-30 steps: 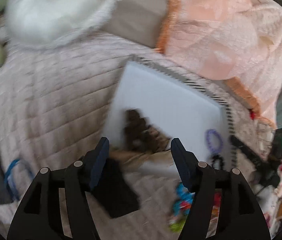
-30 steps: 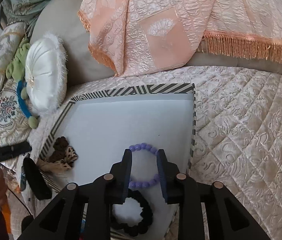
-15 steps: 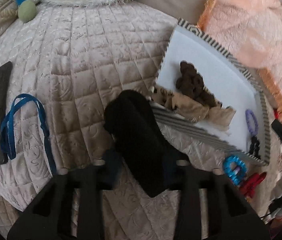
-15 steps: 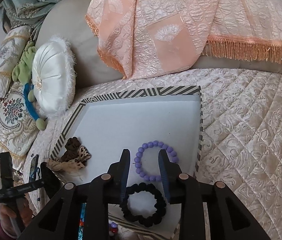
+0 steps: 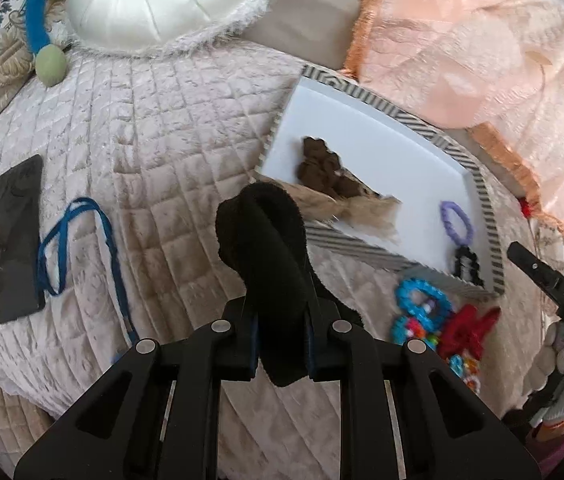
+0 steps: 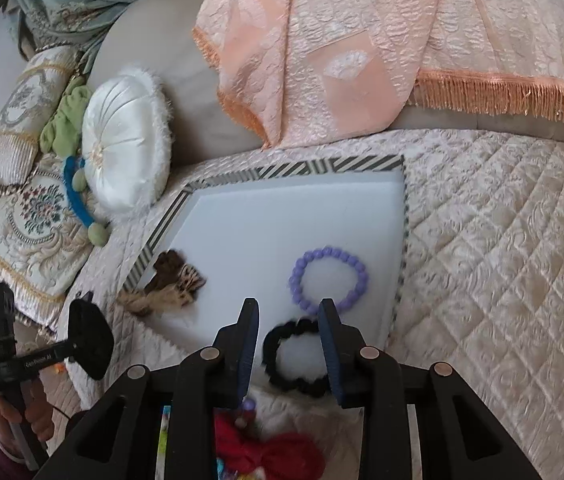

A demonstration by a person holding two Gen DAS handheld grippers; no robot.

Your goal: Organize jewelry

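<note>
The left gripper [image 5: 282, 344] has just closed on a black fabric band [image 5: 266, 248] beside the tray [image 5: 494, 248]; next it needs carrying onto the tray. The right gripper [image 6: 288, 344] hovers slightly spread, empty, over the black bracelet [image 6: 282, 348]

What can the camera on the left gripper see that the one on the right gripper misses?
Only the left wrist view shows a dark phone and a blue cord lying on the quilt, plus the left gripper pinching a black fabric band. Only the right wrist view shows the open right gripper and a green cloth. Both share the striped tray with the purple bead bracelet, black scrunchie and white round cushion.
</note>
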